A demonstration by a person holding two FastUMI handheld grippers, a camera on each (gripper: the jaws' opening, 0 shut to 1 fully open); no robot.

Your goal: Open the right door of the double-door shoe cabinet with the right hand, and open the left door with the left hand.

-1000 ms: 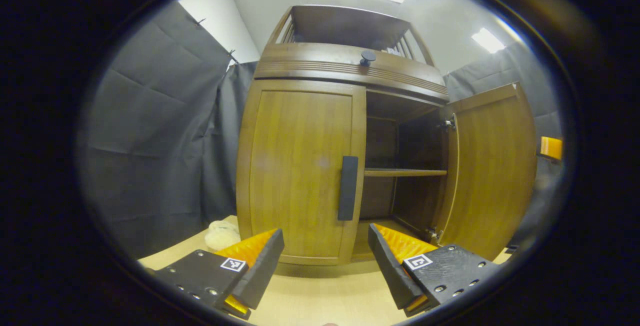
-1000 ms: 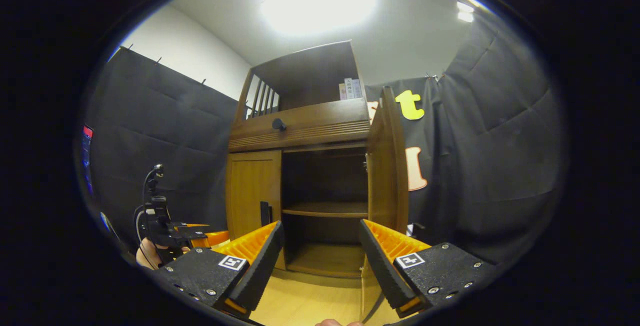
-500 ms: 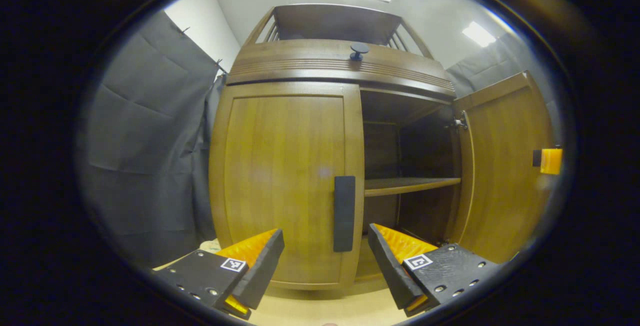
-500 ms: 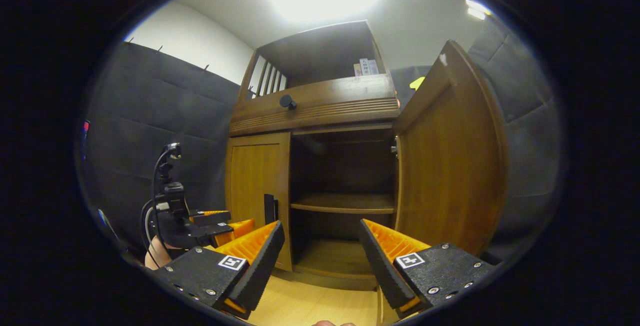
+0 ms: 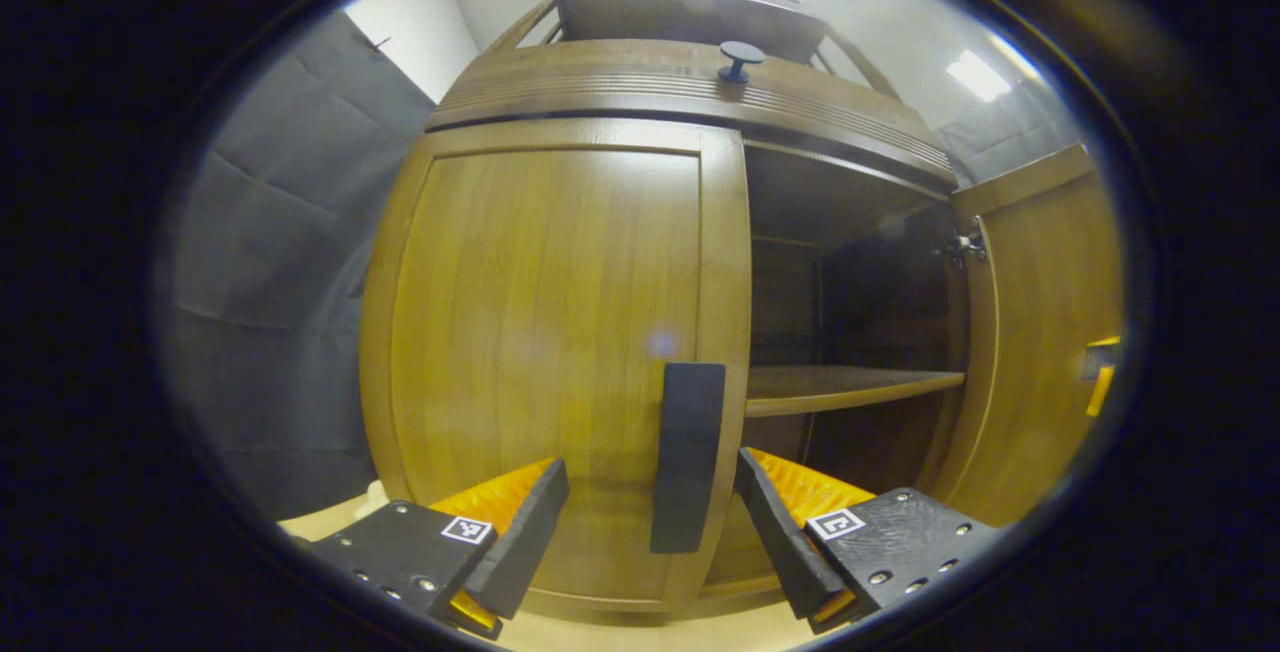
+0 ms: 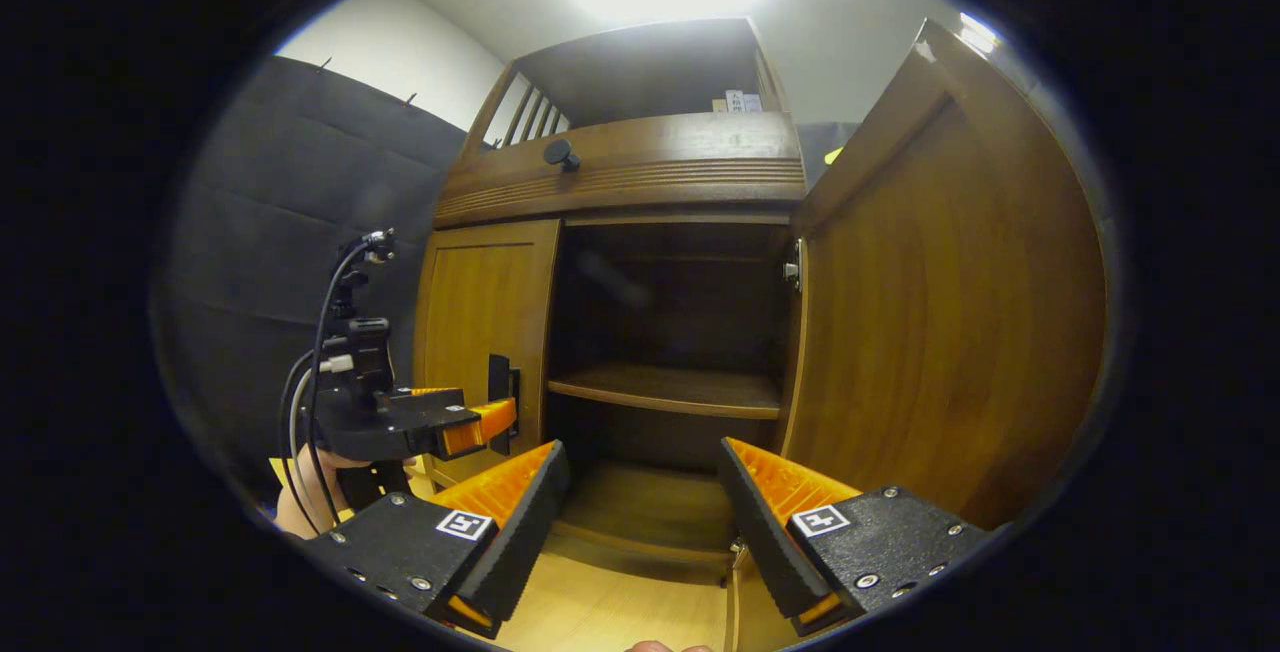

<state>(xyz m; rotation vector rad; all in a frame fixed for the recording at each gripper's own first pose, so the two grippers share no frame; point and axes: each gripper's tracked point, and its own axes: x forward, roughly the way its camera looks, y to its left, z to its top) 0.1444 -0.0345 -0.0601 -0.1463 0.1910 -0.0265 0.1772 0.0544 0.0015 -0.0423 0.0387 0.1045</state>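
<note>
cabinet: double-door shoe cabinet (image 5: 640,102), wood, straight ahead of both grippers; round dark knob (image 5: 740,60) on the band above the doors.
right door: right door (image 6: 950,312) swung wide, inner face toward the right gripper view; 1 shelf (image 6: 665,390) and bare interior exposed. This half of the task looks done.
left door: left door (image 5: 545,332) flush and closed, not yet opened.
handle: dark bar handle (image 5: 688,457) on the left door's inner edge, long axis vertical.
key relation: handle sits between the left gripper's 2 fingers, a bit right of centre, lower end level with the tips; contact can't be confirmed from either view.
left gripper: left gripper (image 5: 652,507) fingers spread apart, grasping nothing. Also seen side-on in the right gripper view (image 6: 490,422), tips just beside the handle, a hand (image 6: 300,502) under it.
right gripper: right gripper (image 6: 643,492) fingers spread, empty, pointed at the open compartment, apart from the right door.
nearer hand: left, clearly; right is well off the handle.
next move (judgement): ease in a touch, clench on the bar, pull toward the left hinge side.
writing: small square printed markers on both grippers' finger mounts, not readable as text; small items on the top shelf (image 6: 742,102) too small to read.
</note>
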